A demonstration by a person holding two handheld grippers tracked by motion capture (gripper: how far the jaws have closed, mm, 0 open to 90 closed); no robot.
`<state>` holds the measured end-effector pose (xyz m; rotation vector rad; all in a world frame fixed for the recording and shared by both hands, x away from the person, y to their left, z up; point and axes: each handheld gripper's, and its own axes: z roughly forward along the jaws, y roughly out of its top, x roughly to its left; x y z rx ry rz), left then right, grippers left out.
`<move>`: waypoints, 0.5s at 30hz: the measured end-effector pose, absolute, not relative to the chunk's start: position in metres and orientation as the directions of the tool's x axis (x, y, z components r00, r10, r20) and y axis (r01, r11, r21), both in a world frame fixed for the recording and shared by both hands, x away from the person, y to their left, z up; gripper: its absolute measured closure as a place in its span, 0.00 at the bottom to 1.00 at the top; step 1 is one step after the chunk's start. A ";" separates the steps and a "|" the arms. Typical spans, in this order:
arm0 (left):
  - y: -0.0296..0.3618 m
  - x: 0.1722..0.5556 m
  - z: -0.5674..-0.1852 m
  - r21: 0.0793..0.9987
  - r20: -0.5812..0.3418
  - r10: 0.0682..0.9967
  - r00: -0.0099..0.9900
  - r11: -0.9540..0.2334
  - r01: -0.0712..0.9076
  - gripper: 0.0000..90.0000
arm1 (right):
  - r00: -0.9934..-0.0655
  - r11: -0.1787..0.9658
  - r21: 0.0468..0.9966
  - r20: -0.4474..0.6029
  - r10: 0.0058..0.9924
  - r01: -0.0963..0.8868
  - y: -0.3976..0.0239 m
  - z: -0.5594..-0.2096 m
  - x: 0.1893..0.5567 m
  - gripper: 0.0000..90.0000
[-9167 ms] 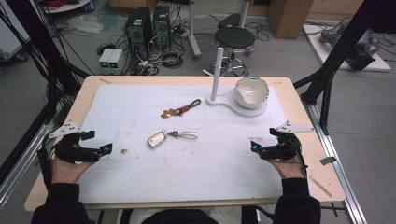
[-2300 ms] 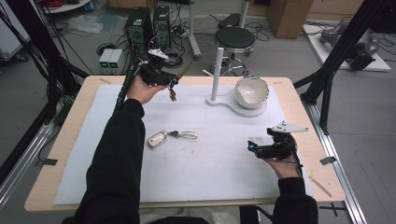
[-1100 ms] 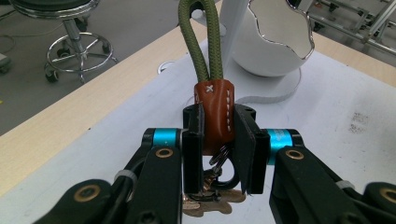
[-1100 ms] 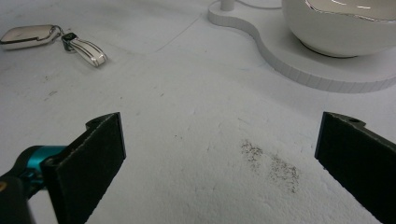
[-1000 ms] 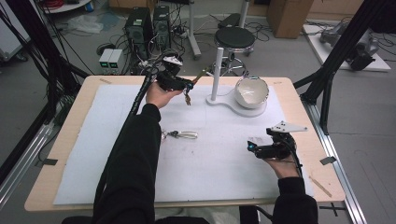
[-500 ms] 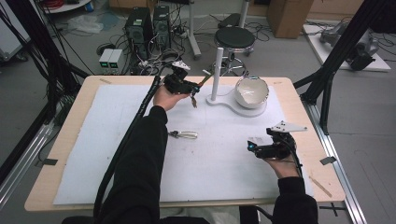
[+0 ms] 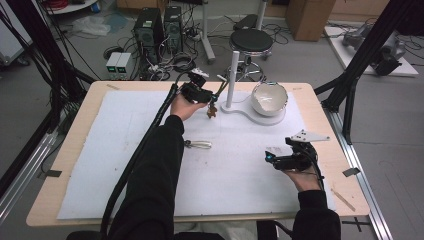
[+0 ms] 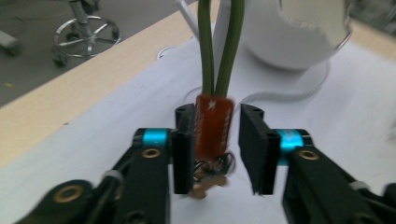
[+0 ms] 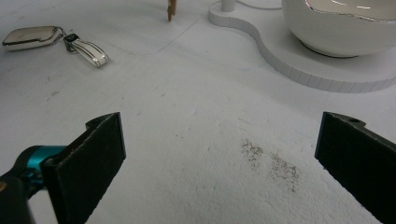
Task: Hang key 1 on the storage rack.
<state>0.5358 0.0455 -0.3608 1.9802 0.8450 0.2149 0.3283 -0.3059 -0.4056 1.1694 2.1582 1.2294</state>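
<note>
Beside the white stand point(image 7: 235, 90), left tongs point(image 7: 212, 97) just opening around keyring point(image 8: 214, 128); right tongs point(image 9: 219, 163) gape.

Car key fob point(image 7: 186, 144) half hidden behind sleeve point(image 7: 160, 165); blurred keys point(image 8: 210, 179).

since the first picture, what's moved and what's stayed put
The left tool picked the green-looped keychain off the mat and carried it to the white post; its jaws have just been opening, keychain between them. The car key, bowl and right tool stayed.
</note>
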 end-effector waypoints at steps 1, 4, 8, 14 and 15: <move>0.048 0.536 -0.360 0.824 -0.202 0.632 0.748 -0.303 0.479 0.63 | -0.573 0.265 0.842 0.063 0.817 0.471 -0.306 -0.406 0.328 0.01; 0.050 0.535 -0.355 0.831 -0.194 0.637 0.746 -0.298 0.470 0.42 | -0.574 0.265 0.841 0.064 0.817 0.471 -0.306 -0.405 0.328 0.01; 0.050 0.531 -0.351 0.814 -0.126 0.642 0.756 -0.369 0.449 0.14 | -0.575 0.266 0.840 0.065 0.815 0.472 -0.305 -0.406 0.328 0.01; 0.051 0.525 -0.344 0.794 -0.094 0.654 0.751 -0.406 0.453 0.02 | -0.575 0.267 0.842 0.062 0.816 0.469 -0.305 -0.406 0.329 0.01; 0.052 0.524 -0.342 0.796 -0.098 0.651 0.753 -0.403 0.451 0.02 | -0.575 0.267 0.842 0.061 0.816 0.469 -0.305 -0.406 0.329 0.01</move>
